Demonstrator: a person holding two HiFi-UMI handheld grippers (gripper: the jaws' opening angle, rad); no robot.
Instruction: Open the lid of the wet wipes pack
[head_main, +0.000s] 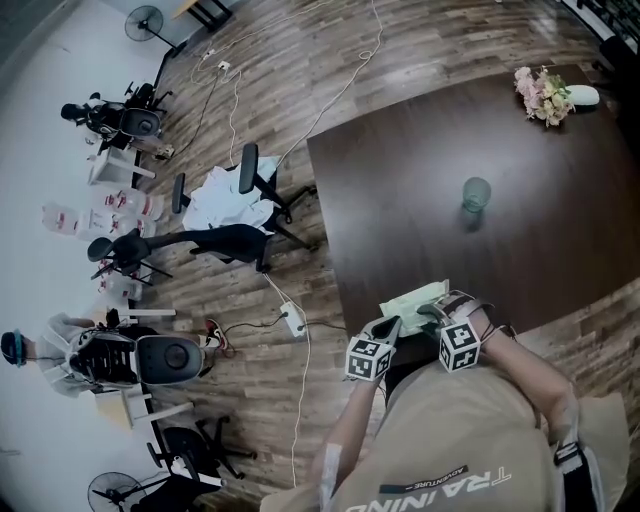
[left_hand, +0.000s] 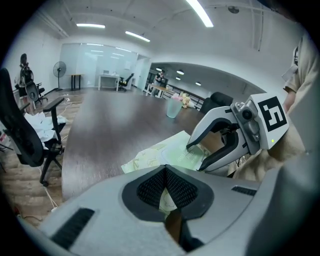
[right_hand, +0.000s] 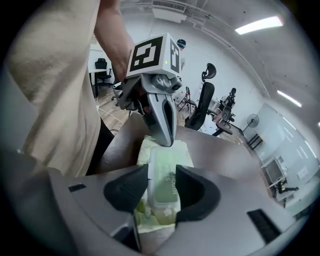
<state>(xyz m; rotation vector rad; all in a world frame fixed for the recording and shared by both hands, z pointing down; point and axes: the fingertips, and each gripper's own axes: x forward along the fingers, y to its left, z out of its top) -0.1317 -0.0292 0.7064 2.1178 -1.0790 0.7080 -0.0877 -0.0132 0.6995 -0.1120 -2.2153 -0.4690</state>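
The pale green wet wipes pack (head_main: 413, 297) lies at the near edge of the dark table (head_main: 520, 240). In the right gripper view its plastic lid (right_hand: 163, 186) lies flat and closed on top. My right gripper (right_hand: 161, 175) is open, one jaw on each side of the lid, and the pads do not press on it. In the left gripper view the right gripper (left_hand: 196, 156) hangs over the pack (left_hand: 157, 155) with its jaws apart. My left gripper (left_hand: 166, 172) is shut, pinching the pack's near edge. From the right it shows as the left gripper (right_hand: 167, 139) at the pack's far end.
A green cup (head_main: 476, 193) stands mid-table, and a flower bunch (head_main: 541, 95) lies at the far corner. Office chairs (head_main: 235, 215) and a power strip (head_main: 292, 318) with cables are on the wooden floor left of the table. The person's torso is close behind both grippers.
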